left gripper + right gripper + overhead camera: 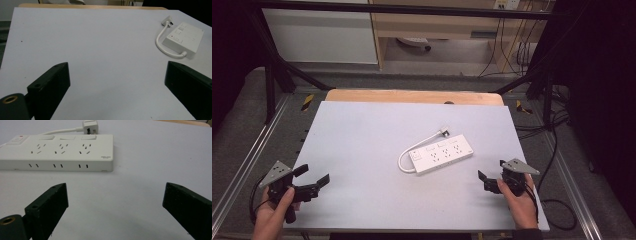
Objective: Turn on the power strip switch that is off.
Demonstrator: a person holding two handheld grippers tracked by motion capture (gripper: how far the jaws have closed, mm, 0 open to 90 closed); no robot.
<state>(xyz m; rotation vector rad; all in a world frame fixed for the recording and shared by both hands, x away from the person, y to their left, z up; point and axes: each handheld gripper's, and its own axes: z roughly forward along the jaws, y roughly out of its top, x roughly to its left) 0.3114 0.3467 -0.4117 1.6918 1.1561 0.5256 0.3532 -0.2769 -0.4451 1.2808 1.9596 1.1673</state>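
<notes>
The white power strip (pixel 442 154) lies flat a bit right of the middle of the grey table top (pixel 362 140), angled so its switch end points toward the near left. Its short cord (pixel 409 155) loops out of that end and curls round the back, with the plug (pixel 444 132) resting just beside the strip's far long edge. Nothing is plugged into any socket.

The right gripper (pixel 488 179) sits at the near right, jaws spread wide with nothing between them — its own view looks straight at the strip's long side. The left gripper (pixel 314 181) is at the near left, well apart from the strip, jaws gaping too and holding nothing.

My take: the right one is nearest, so I'd bring it in square to the strip's long side and close across the narrow width rather than at a corner, since the body looks slick and would probably pivot. The cord could drag or snag if the strip gets lifted — maybe the left gripper deals with the plug.

Around it, just bare table, a wooden edge (pixel 412 96) at the back and black frame bars (pixel 402 9) beyond. Nothing blocks the path.
</notes>
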